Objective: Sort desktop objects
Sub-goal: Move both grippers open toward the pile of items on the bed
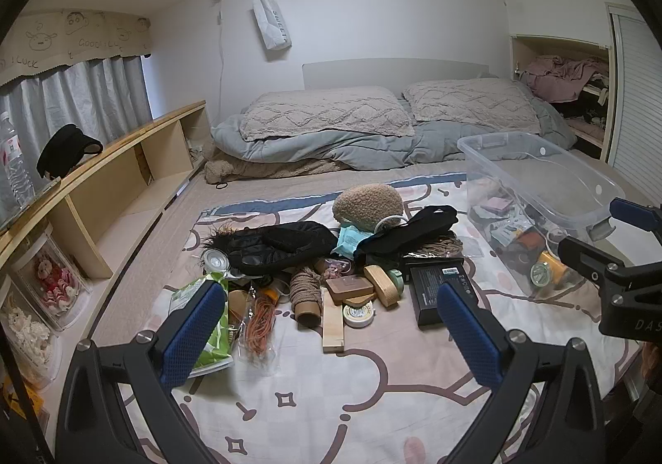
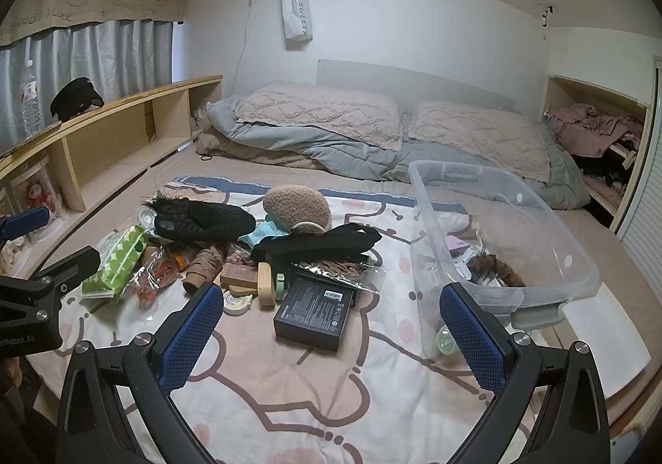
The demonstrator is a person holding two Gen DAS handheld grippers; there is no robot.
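Pile: your clutter [image 1: 331, 269] sits mid-frame in the left wrist view, heaped on the patterned sheet [image 1: 331, 402] — a black box [image 1: 444, 294], a green tissue pack [image 1: 207, 323], a wooden block [image 1: 333, 323], a round tin [image 1: 358, 315] and a brown plush [image 1: 368, 201] at the back.
Bin: the clear plastic bin [image 2: 538, 257] lies to the right of the pile, a few small items already inside.
Left gripper: your left gripper [image 1: 331, 340] hangs over the near edge of the pile, fingers spread wide, nothing between them.
Right gripper: your right gripper [image 2: 331, 340] is spread just as wide and empty — the black box shows between its fingers, the bin's near corner behind its right finger.
Surroundings: pillows [image 1: 327, 112] at the top of the frame, a wooden shelf [image 1: 124, 158] along the left.
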